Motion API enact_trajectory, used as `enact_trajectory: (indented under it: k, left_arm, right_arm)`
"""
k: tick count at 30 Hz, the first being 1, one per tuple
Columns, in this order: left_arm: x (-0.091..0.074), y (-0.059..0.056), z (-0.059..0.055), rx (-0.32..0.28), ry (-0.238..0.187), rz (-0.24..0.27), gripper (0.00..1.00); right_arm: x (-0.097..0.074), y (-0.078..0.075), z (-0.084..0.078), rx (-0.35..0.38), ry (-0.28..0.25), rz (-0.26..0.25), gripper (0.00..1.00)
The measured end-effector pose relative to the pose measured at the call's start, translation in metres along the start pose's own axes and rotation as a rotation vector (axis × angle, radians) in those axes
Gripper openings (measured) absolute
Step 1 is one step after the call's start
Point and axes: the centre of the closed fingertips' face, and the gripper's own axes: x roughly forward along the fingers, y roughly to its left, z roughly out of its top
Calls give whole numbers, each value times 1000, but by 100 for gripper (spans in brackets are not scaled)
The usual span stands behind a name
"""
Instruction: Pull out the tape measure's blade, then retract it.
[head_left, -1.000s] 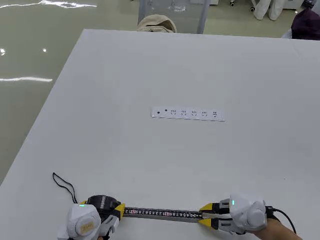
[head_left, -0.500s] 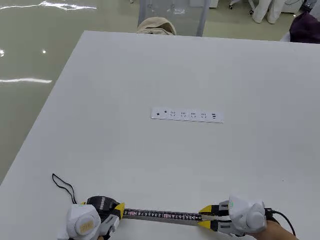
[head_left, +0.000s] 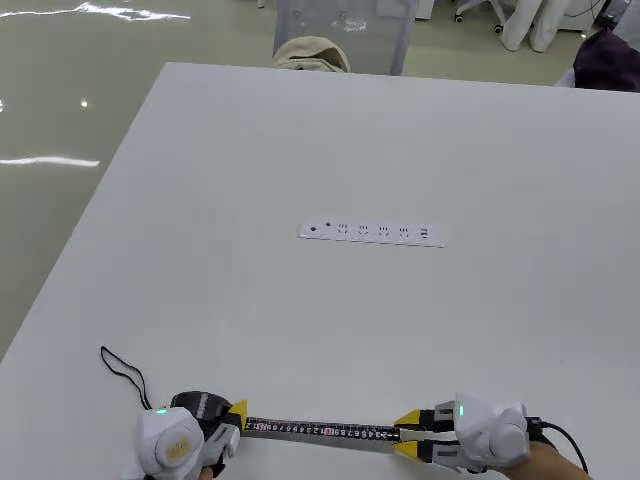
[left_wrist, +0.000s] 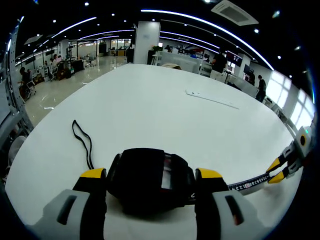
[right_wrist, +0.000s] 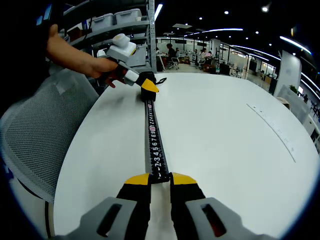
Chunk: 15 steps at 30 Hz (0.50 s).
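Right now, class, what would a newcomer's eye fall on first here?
The tape measure's blade, stretched along the near edge of the white table. The left gripper clamps the black case, and the right gripper pinches the blade's tip. Further back, a white power strip lies mid-table.

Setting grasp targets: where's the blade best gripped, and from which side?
At its free tip, coming end-on from the side away from the case. The blade is a thin flat strip stretched low over the table, so its middle offers little to pinch; the tip stands clear. The right hand-held gripper is shut on it that way.
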Motion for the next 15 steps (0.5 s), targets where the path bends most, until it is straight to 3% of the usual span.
enact_trajectory:
  k: [15]
  left_arm:
    - [0, 1, -2, 7, 33, 15, 67]
  right_arm:
    - [1, -1, 11, -10, -20, -3, 12]
